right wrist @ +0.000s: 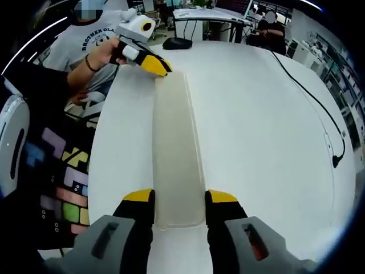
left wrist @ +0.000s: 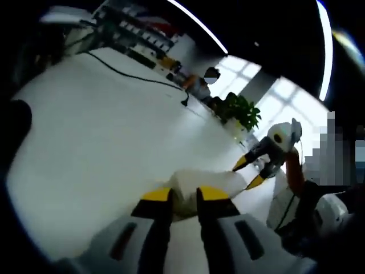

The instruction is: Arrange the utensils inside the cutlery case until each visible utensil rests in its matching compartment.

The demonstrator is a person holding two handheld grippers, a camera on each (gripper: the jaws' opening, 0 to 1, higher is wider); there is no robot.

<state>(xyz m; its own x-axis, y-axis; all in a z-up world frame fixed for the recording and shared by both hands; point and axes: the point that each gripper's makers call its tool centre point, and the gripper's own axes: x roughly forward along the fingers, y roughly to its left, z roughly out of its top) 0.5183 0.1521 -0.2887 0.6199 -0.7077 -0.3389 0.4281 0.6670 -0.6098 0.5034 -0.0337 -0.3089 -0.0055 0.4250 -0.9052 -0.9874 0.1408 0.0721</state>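
We hold a long, translucent white cutlery case (right wrist: 177,154) lengthwise on a bare white table (right wrist: 268,131), one gripper at each end. In the right gripper view, our right gripper (right wrist: 179,201) sits at the near end of the case, its yellow-tipped jaws parted to about the case's width and flanking it on either side; whether they press the walls or just stand beside them, we cannot tell. At the far end, our left gripper (right wrist: 149,61) meets the case's far left corner, with a hand (right wrist: 105,54) behind it. In the left gripper view, that gripper (left wrist: 185,198) shows its jaws a little apart with the pale end of the case (left wrist: 199,182) between the tips, seemingly pinched, though blur keeps us from being sure. The right gripper (left wrist: 249,171) appears at the far right there, jaws spread.

The case looks closed or lidded. We see no utensils through its cloudy surface, nor any on the table. A black cable (right wrist: 319,108) trails across the far right of the table, well apart from the case.

By our judgement, the step in hand is steadying and opening the case, so the task is barely begun. To do it well, we should keep the near end braced between the right jaws, lift the cover evenly with the left, and keep the case flat so nothing inside slides.
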